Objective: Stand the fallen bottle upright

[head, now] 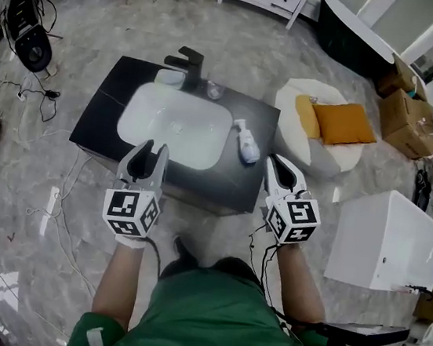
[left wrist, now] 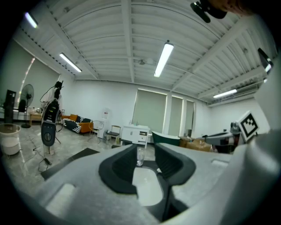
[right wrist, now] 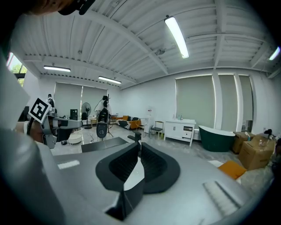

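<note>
right tongs [right wrist: 139, 145]: jaws together | black faucet [right wrist: 134, 137] beyond tips | green bathtub [right wrist: 218, 138] right

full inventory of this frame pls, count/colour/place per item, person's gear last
counter: 1, black, centre of the floor
basin: 1, white, set in the counter
faucet: 1, black, behind the basin
glass: 1, clear, upright, right of the faucet
bottle: 1, white, lying on the counter right of the basin
chair: 1, white, right of the counter
cushions: 2, orange, on the chair
cardboard boxes: at least 2, brown, far right
box: 1, white, near right
bathtub: 1, dark green, far side
left hand-held gripper: 1, grey, open, empty, over the counter's near edge
right hand-held gripper: 1, grey, shut, empty, near the bottle
</note>
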